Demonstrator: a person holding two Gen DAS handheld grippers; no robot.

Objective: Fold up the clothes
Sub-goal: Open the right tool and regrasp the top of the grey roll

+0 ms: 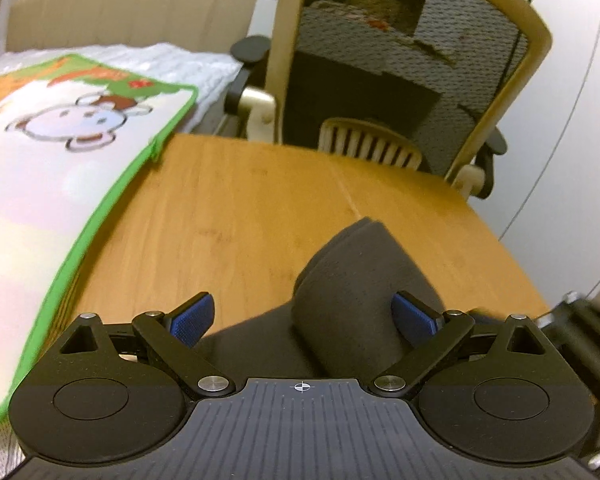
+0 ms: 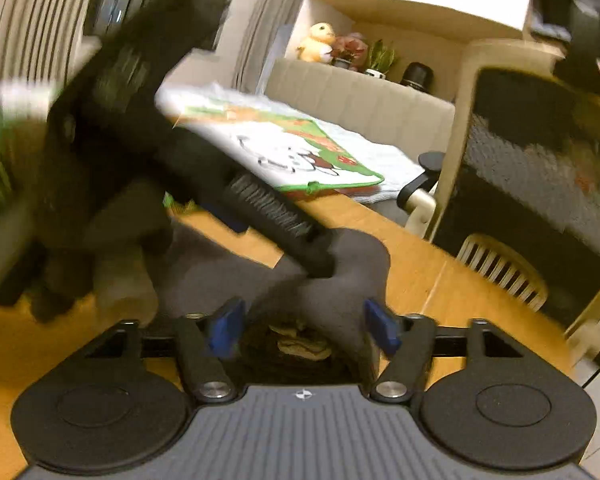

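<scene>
The dark grey garment (image 1: 352, 292) lay bunched on the wooden worktop (image 1: 240, 208), one fold standing up between the left gripper (image 1: 304, 316) jaws, which were spread apart without pressing it. The right gripper (image 2: 304, 326) jaws were apart too — the cloth sat loose between them — and a cartoon-printed, green-edged cloth (image 1: 60, 168) lay nearby.
</scene>
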